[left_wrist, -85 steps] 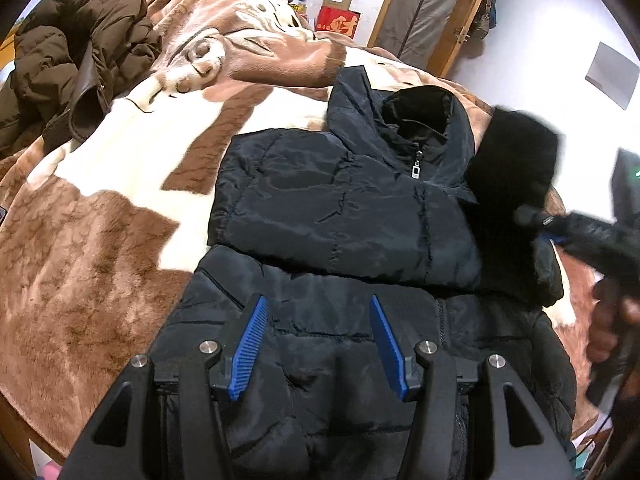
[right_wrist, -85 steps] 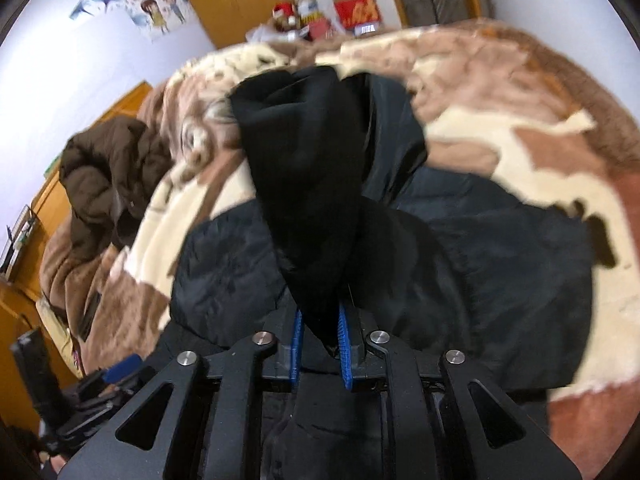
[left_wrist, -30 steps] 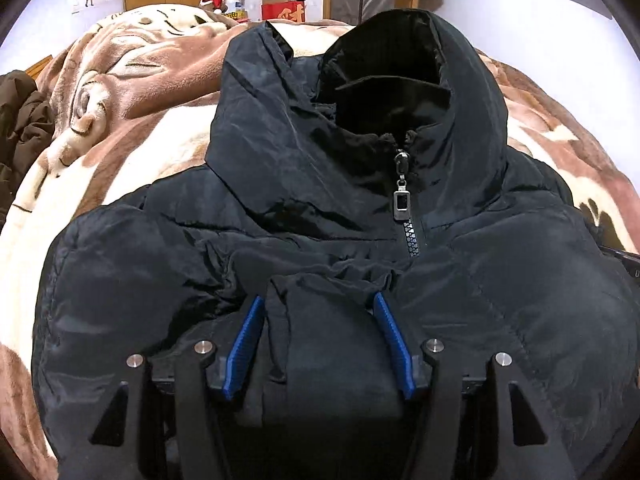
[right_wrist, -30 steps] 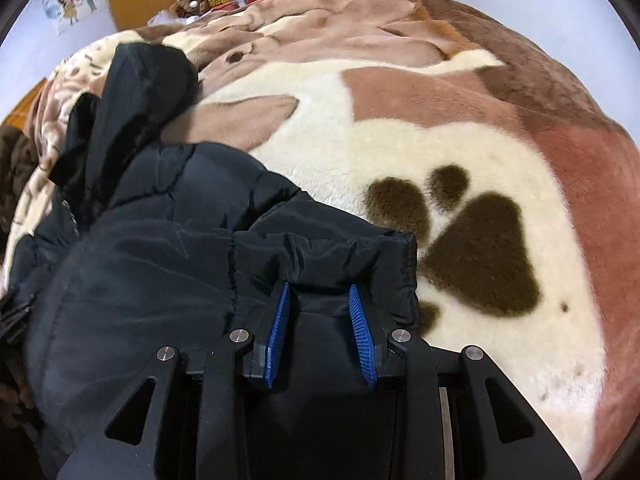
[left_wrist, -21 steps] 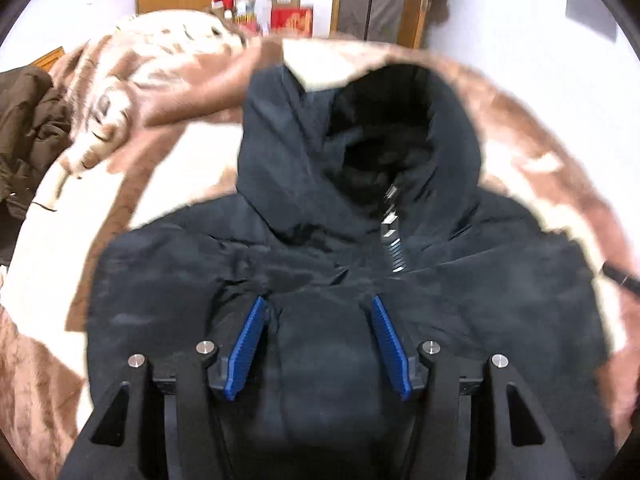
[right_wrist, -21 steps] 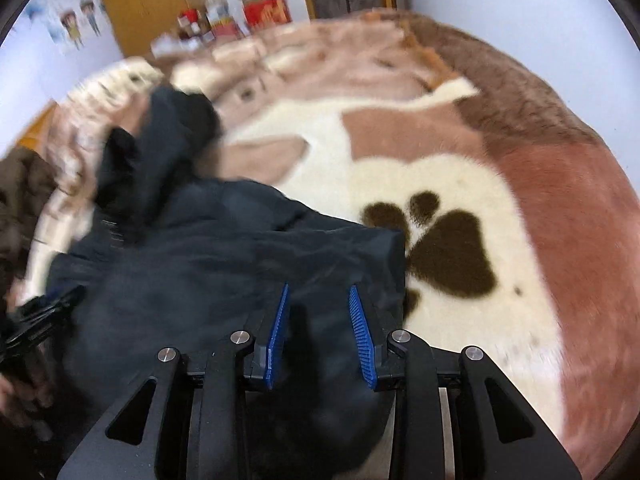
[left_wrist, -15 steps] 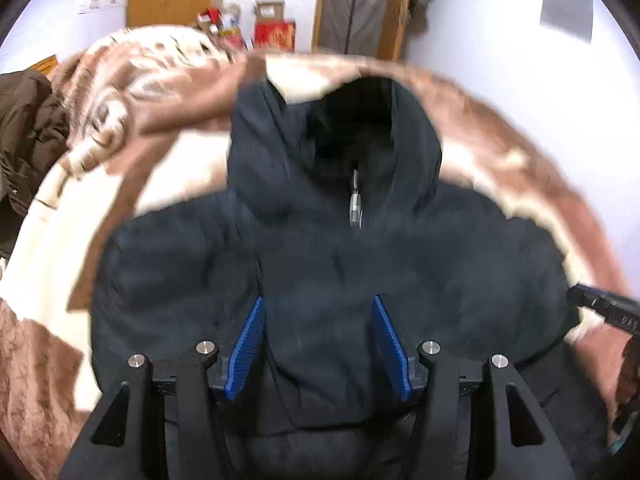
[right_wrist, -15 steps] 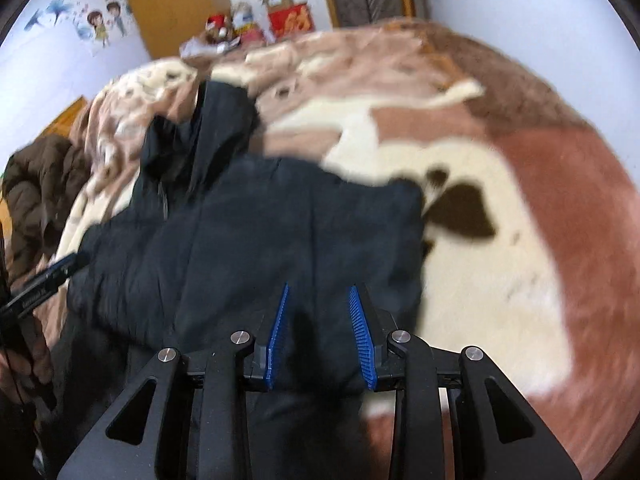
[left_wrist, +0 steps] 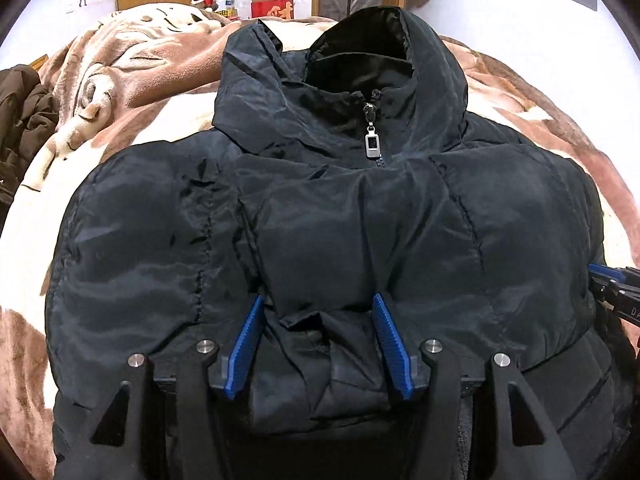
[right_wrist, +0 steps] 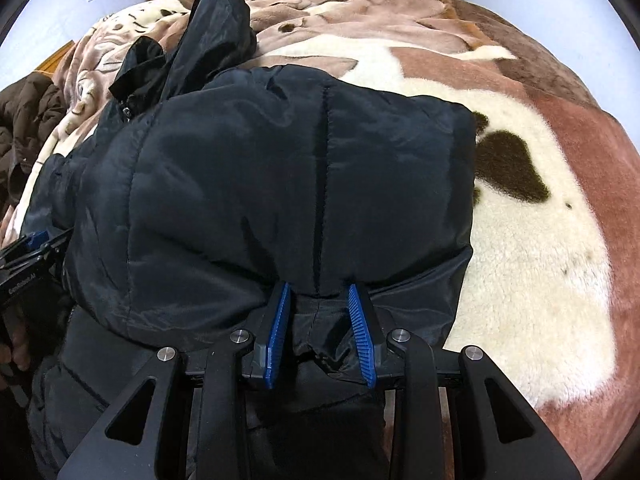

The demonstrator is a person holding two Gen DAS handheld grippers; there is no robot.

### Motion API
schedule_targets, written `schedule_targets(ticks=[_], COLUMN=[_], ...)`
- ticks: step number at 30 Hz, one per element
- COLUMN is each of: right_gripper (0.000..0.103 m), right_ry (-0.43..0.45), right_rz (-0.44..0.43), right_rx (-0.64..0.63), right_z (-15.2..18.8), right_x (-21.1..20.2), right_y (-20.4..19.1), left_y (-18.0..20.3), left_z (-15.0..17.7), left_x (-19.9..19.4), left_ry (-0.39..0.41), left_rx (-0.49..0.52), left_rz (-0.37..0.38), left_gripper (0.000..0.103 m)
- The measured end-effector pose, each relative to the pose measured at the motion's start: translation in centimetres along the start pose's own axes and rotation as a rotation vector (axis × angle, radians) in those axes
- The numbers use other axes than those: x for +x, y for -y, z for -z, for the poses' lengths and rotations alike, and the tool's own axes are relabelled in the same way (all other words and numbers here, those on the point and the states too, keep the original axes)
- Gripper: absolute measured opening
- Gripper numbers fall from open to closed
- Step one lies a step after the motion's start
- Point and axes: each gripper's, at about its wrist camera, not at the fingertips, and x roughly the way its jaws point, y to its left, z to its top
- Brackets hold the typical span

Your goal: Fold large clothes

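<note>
Bedroom, bed covered by a plush brown-and-cream animal-print fleece blanket (left_wrist: 132,64), wooden wardrobe and cardboard boxes along the far wall at 12 o'clock. Black quilted hooded puffer jacket (left_wrist: 320,208) lies front-up mid-bed, hood toward 12, silver zipper pull (left_wrist: 372,145) at the collar, lower body doubled up over the chest. A brown padded coat (left_wrist: 20,120) is heaped at 9 o'clock, well apart. Left gripper (left_wrist: 318,336): jaws part-way apart, pinching a thick wad of the folded hem, fabric filling the gap. Right gripper (right_wrist: 320,328): jaws narrower, pinching the bunched hem edge at the jacket's 3 o'clock side. Handling, my read: light for its bulk, soft, no stiffness, so it sags between grips. The shell looks like slick nylon and the padding compresses, so a shallow pinch could creep out; the fill is springy and a fold will likely puff back open unless pressed flat. Best holds: stitched hem, quilt seams, side seams, taken deep in the jaws across all layers. Avoid hood (right_wrist: 216,20) and zipper pull as grab points: loose, shifts the stack.
</note>
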Motion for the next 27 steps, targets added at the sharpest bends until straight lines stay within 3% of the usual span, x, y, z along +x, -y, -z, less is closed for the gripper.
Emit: schedule_targets(ticks=[5,9,18,27], right_gripper=[0.031,0.031,0.032,0.032], right_ry=[-0.022,0.049,0.208,0.224], right_rz=[0.029,0.013,-0.017,-0.055], right_rx=[0.020,0.078,0.124,0.093], right_z=[-0.4,0.4,7.2,12.0], right_x=[-1.3,-7.0,-18.4,-21.9], right_y=[-0.1,-0.3,-3.3,-8.1], left_y=[0.2,-0.1,0.5,1.2], left_z=[-1.0,-0.3,6.5,11.2], left_x=[-1.4,-6.3,-17.7,-23.3], left_ry=[-0.040,-0.014,0.052,0.068], left_rx=[-0.013,-0.033,-0.036,-0.046], left_rz=[-0.022,-0.014,0.023,0.055], left_gripper=[0.059,0.059,0.059,0.059])
